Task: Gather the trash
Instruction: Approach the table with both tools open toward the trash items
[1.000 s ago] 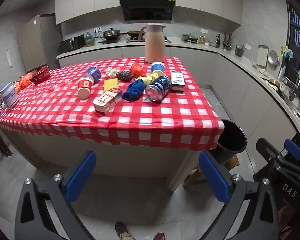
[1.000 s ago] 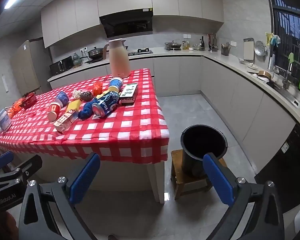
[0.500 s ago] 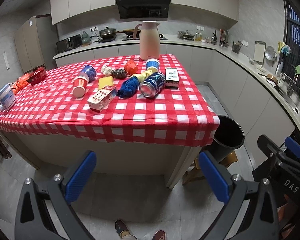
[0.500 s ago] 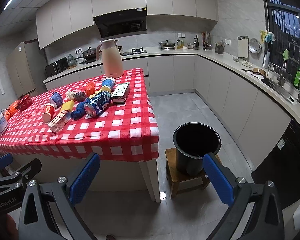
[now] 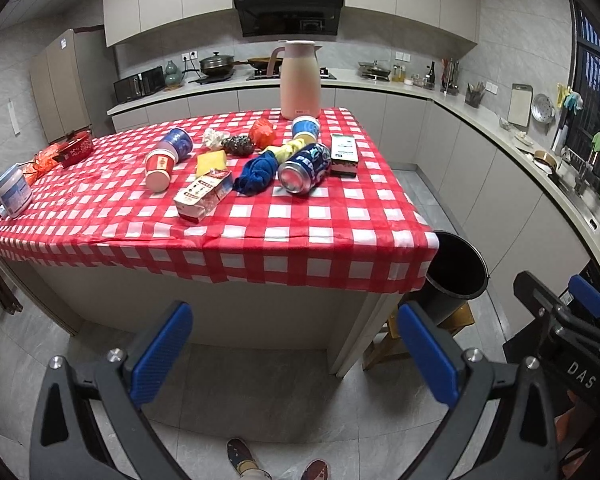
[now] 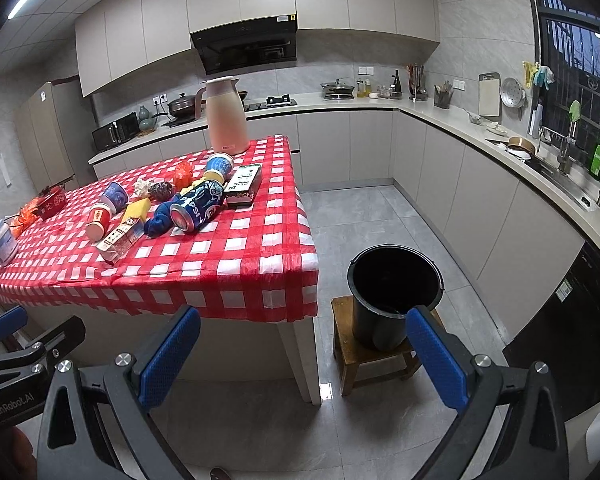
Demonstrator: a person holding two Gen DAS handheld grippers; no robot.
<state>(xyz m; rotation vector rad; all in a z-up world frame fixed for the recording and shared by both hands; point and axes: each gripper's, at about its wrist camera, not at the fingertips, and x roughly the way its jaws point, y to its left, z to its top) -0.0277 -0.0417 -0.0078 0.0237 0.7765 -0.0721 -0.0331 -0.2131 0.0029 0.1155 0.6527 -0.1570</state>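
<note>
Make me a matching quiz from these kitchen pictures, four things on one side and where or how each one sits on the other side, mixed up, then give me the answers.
Things:
1. blue soda can
2. black bucket
3. pink thermos jug
4. red paper cup

Places or states:
A. upright at the far edge of the checked tablecloth
B. lying on its side beside the blue cloth
C. standing on a wooden stool on the floor
D. tipped over, nested with a blue cup

Pairs: 1-B, 2-C, 3-A, 4-D
</note>
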